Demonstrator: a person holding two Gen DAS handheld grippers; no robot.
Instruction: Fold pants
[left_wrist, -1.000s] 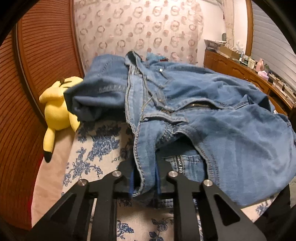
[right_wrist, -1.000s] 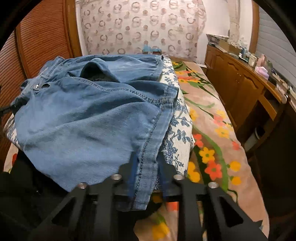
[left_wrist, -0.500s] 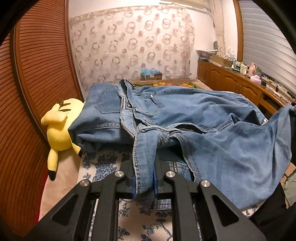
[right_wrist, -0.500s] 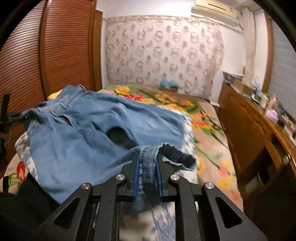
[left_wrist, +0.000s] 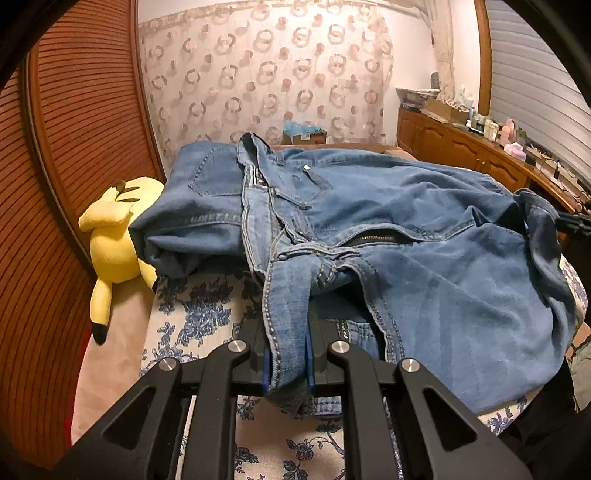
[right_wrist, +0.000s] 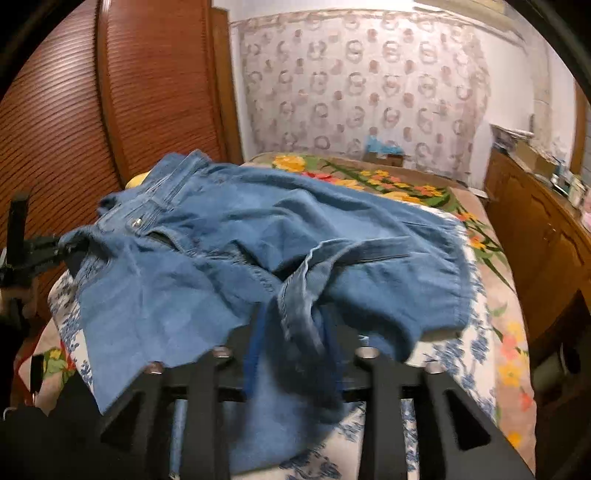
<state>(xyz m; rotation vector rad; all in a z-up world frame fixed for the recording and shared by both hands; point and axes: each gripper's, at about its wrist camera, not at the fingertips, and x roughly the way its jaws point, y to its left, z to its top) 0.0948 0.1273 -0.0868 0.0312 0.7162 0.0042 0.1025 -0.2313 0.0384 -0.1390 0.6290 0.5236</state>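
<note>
- Left wrist view: my left gripper (left_wrist: 287, 354) is clamped nearly closed on a bunched strip of the jeans (left_wrist: 406, 236), a stitched edge near the open fly. The denim rises out of my jaws toward twelve o'clock and spreads wide toward two o'clock, lying over the blue-flowered cover (left_wrist: 192, 321). A yellow plush toy (left_wrist: 114, 236) sits at ten o'clock, against the wooden slatted door (left_wrist: 74, 122).
- Right wrist view: the picture is blurred. My right gripper (right_wrist: 291, 350) has its jaws opening; a folded denim hem lies between them, and the blue pads stand clear of it on both sides. The rest of the jeans (right_wrist: 229, 251) stretches away toward eleven o'clock, reaching my left gripper (right_wrist: 40, 251) at nine o'clock. The flowered bedspread (right_wrist: 491, 295) shows at two o'clock.
</note>
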